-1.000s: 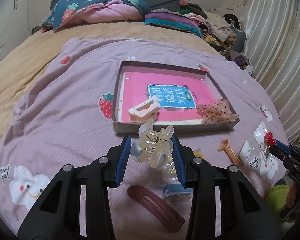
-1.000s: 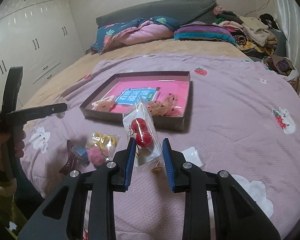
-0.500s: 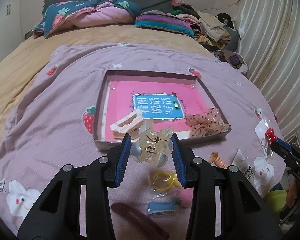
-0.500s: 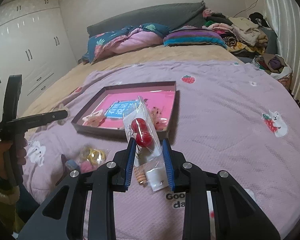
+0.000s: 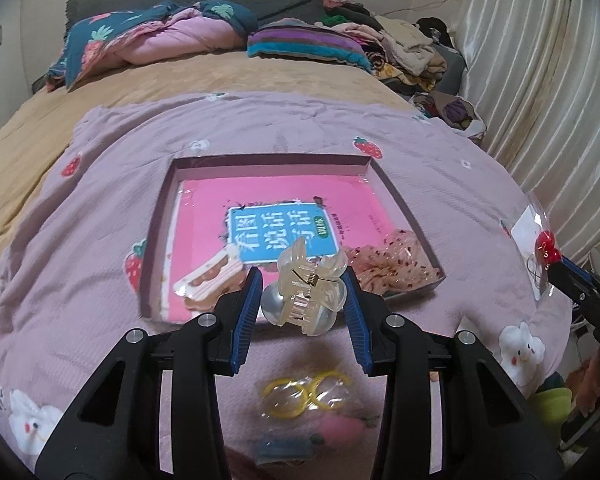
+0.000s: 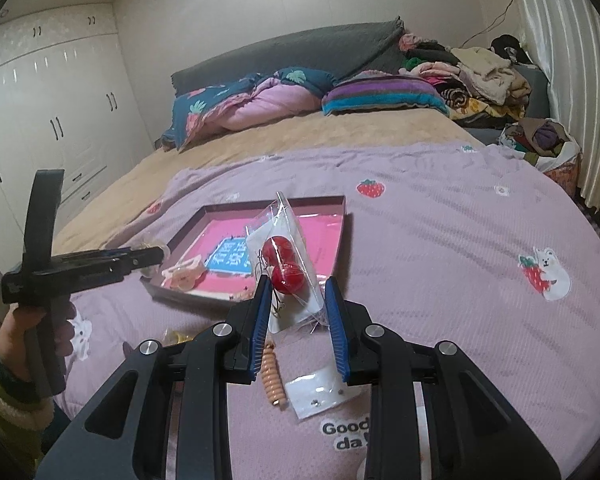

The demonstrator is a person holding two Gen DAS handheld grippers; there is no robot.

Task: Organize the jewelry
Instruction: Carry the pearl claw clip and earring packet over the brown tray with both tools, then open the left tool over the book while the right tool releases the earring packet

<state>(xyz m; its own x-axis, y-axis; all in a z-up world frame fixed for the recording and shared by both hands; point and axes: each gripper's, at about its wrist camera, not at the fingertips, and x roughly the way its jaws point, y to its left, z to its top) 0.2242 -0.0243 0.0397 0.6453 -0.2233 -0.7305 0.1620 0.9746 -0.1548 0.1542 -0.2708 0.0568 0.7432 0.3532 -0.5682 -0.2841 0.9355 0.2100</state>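
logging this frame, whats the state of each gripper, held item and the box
left gripper: shut on clear claw clip
clear claw clip: held above the blanket, at the box's near edge
right gripper: shut on cherry earring bag
cherry earring bag: held, lifted off the blanket
box: open, no lid

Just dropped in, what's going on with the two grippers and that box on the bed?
A person is sorting hair accessories and jewelry on a bed. The left gripper is shut on a clear claw clip, held above the near edge of the shallow box. The right gripper is shut on a clear packet of red cherry earrings. A pink hair clip and a dotted bow already lie in the box.
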